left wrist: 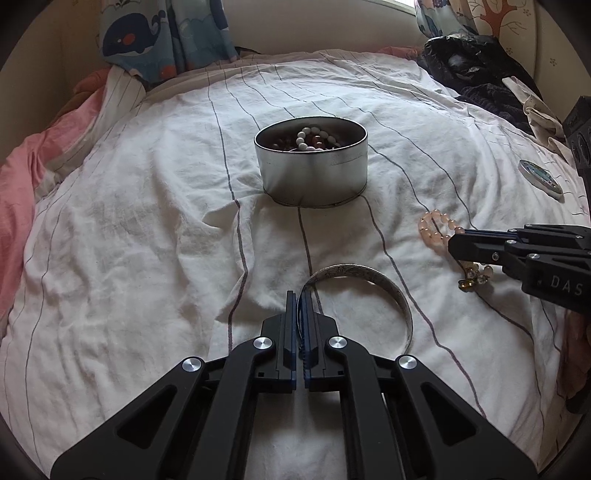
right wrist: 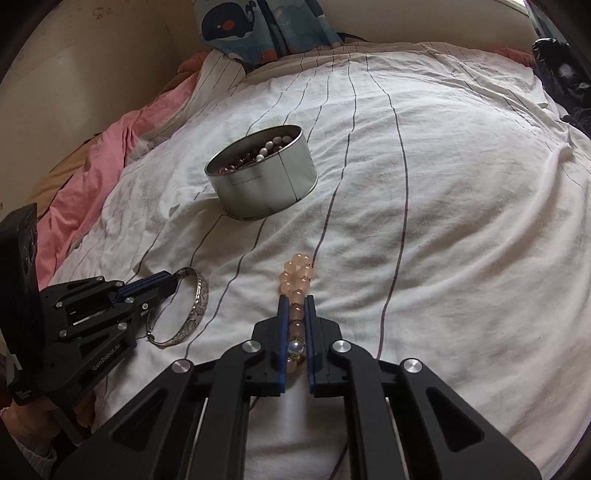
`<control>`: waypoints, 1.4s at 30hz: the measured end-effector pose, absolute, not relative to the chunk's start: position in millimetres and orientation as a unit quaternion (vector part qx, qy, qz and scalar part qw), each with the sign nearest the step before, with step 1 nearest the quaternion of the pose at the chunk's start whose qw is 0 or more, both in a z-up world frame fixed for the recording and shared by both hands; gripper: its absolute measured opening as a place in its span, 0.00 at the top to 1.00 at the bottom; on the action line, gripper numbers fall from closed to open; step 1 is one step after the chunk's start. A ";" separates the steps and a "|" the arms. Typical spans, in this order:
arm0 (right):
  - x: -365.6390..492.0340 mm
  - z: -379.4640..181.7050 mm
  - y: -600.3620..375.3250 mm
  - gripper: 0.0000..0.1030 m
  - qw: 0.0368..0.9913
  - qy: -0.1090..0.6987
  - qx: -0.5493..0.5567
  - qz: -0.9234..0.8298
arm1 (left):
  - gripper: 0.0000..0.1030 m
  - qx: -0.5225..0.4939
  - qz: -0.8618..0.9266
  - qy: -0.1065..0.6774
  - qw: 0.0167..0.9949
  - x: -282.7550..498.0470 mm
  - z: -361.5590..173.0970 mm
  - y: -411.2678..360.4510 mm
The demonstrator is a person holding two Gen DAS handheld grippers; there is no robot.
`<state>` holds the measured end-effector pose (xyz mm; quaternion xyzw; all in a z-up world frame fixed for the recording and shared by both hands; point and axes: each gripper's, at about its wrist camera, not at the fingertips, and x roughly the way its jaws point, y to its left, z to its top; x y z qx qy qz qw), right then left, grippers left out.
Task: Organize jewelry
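A round silver tin (left wrist: 314, 173) (right wrist: 266, 188) with several bead bracelets inside stands on the striped white bedsheet. My left gripper (left wrist: 298, 295) (right wrist: 168, 278) is shut on the near left rim of an engraved silver bangle (left wrist: 388, 295) (right wrist: 195, 306), which lies on the sheet. My right gripper (right wrist: 296, 301) (left wrist: 456, 236) is shut on a pink bead bracelet (right wrist: 297, 275) (left wrist: 436, 225) squeezed flat between its blue pads. Part of the bracelet and its small charms (left wrist: 474, 277) hang behind the fingers.
A small round tin lid (left wrist: 541, 177) lies at the right of the bed. Dark clothes (left wrist: 476, 70) pile up at the far right, a pink blanket (left wrist: 22, 184) bunches at the left, and a whale-print curtain (right wrist: 258, 26) hangs behind.
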<state>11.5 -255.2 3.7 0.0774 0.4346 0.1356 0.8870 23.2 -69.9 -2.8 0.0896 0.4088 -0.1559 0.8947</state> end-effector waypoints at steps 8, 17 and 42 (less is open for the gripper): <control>10.0 17.1 -255.0 0.92 0.899 0.401 0.097 0.148 | 0.98 0.068 -0.163 0.398 0.900 22.2 8.8 -62.9; 12.9 14.5 -256.2 0.91 0.897 0.412 0.088 0.136 | 0.97 0.090 -0.161 0.395 0.900 22.8 12.9 -71.3; 7.3 27.7 -259.4 0.91 0.901 0.383 0.120 0.165 | 0.98 0.073 -0.183 0.383 0.903 22.4 34.6 -76.4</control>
